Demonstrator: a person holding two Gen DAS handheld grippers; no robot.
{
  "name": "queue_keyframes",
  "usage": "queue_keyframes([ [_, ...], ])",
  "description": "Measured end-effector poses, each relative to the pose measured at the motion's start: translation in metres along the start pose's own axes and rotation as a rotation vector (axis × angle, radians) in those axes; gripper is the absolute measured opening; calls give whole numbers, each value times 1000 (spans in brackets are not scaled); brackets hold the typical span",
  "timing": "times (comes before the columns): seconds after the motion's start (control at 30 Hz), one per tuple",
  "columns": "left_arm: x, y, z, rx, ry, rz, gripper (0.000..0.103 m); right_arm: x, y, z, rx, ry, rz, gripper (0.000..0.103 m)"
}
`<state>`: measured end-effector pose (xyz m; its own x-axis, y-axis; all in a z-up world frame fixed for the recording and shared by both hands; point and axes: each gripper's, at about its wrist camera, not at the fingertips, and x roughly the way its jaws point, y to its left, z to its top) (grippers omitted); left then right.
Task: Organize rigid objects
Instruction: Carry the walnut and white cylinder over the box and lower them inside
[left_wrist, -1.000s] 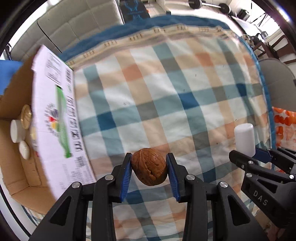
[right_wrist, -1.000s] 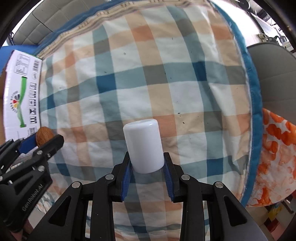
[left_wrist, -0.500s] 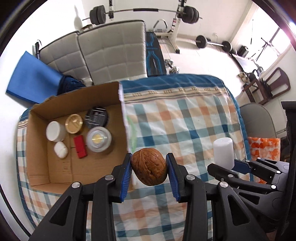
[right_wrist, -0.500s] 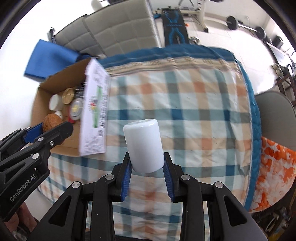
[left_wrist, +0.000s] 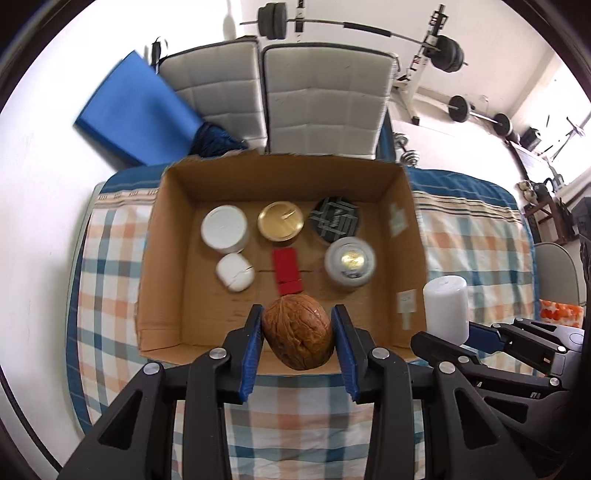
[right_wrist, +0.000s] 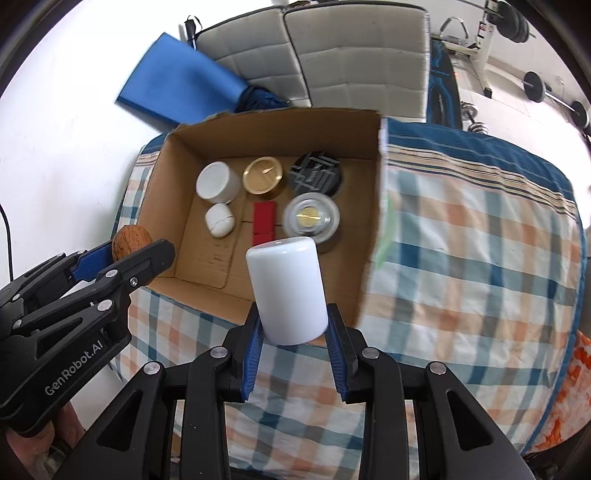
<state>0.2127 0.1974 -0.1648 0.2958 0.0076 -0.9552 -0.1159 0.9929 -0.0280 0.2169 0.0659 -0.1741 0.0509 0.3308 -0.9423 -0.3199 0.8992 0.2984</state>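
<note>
My left gripper is shut on a brown walnut and holds it high over the near wall of an open cardboard box. The walnut also shows in the right wrist view. My right gripper is shut on a white cylinder, held up over the box's near right corner; it also shows in the left wrist view. In the box lie a white round jar, a gold lid, a black patterned disc, a clear jar with a gold coin, a red block and a white earbud case.
The box stands on a bed with a plaid cover at its left end. A grey padded headboard and a blue mat lie behind it. Weights and a barbell rack stand at the back right.
Both grippers have risen and swung left, from low over the plaid cover to high above the box. The box interior is now in full view. Both still hold their objects.
</note>
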Motion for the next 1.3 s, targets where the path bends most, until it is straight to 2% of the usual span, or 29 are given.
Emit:
queue_keyframes([
  [0.2,24,38,-2,-35,36,0,34,45,33,9,-13,53,1,35],
  [0.5,47,59,6,-36,71,-19,34,82,36,25,1,89,-29,35],
  [0.67,82,69,8,-45,139,-48,34,110,29,34,11,117,-54,35],
  [1.0,163,82,-5,-56,350,-108,34,176,17,34,33,239,-65,35],
  [1.17,184,86,-10,-77,400,-136,34,199,12,34,55,279,-79,35],
  [1.3,190,89,-14,-83,410,-137,34,208,8,35,67,294,-97,35],
])
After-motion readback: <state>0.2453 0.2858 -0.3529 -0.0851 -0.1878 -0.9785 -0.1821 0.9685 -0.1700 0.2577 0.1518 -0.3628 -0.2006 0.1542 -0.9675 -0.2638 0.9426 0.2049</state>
